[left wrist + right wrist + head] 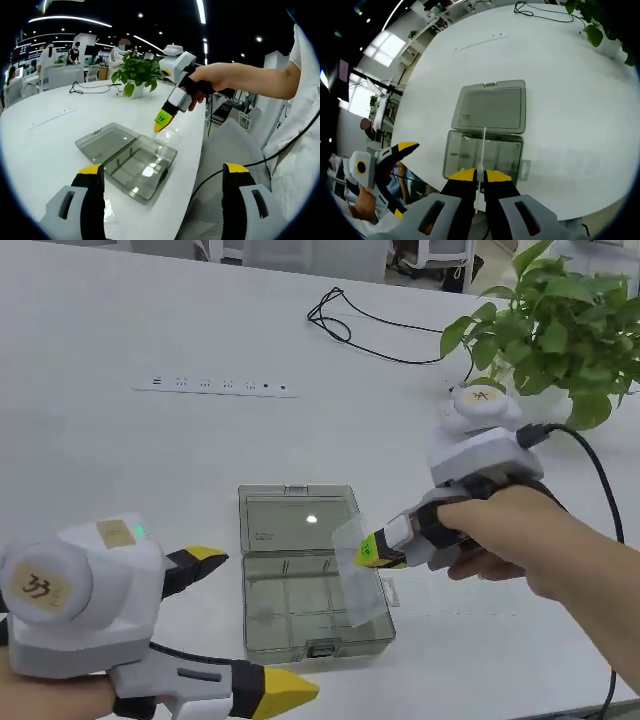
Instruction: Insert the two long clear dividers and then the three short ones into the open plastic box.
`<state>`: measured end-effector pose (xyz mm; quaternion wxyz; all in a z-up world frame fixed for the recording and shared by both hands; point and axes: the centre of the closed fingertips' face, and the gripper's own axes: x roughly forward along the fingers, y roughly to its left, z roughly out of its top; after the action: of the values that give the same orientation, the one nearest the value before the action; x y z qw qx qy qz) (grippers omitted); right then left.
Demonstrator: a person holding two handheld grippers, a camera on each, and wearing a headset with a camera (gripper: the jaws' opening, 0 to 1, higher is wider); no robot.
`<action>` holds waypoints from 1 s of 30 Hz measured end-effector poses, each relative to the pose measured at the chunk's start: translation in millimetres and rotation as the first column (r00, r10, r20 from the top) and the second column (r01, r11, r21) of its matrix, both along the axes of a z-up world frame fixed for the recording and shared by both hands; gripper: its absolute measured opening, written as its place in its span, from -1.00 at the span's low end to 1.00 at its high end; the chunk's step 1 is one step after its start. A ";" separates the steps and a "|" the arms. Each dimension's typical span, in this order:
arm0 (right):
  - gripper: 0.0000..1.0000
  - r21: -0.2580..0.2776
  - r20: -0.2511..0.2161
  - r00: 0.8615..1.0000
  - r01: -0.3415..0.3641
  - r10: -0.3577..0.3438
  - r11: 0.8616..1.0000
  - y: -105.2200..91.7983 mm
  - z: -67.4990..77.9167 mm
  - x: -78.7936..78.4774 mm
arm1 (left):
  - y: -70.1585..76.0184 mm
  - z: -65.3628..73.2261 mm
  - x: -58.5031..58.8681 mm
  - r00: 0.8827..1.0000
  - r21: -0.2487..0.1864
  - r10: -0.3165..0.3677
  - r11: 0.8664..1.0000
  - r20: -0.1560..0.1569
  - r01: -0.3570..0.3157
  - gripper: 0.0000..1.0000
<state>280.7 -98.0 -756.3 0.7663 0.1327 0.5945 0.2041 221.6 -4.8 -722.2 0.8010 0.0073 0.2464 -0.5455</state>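
The open smoky plastic box [310, 610] lies mid-table, its lid [297, 518] flat on the far side. My right gripper [372, 552] is shut on a clear divider [355, 580], which hangs tilted over the box's right part. In the right gripper view the divider [482, 147] runs edge-on from the shut jaws [479, 175] across the box base [465, 152]. My left gripper [250, 625] stands open and holds nothing, near and left of the box. In the left gripper view the box [130, 157] sits ahead of my left gripper [162, 172], with the right gripper [162, 120] above its far edge.
More clear pieces [392, 590] lie flat on the table right of the box. A white power strip [215, 386] and a black cable [345, 320] lie farther back. A potted plant [560, 330] stands at the back right. The table's near edge runs just below the box.
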 end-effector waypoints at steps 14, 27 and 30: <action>-0.87 -0.040 -0.018 0.999 0.048 -0.049 0.998 -3.7 -24.5 -3.1 | -0.6 -3.6 -3.6 1.000 -0.023 -0.017 1.000 -0.019 0.017 1.00; -0.87 -0.046 -0.009 0.997 0.080 -0.081 0.996 -3.5 -33.7 -3.6 | -3.2 -1.2 -5.8 0.999 -0.038 -0.012 0.999 -0.031 0.011 1.00; -0.87 -0.049 -0.011 0.997 0.080 -0.081 0.996 -3.3 -36.3 -4.9 | -3.8 -1.4 -5.8 0.999 -0.038 -0.013 0.999 -0.033 0.011 0.99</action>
<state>275.8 -101.3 -792.7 0.7730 0.1393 0.5986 0.1575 215.8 -8.5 -723.6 0.7935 -0.0156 0.2493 -0.5550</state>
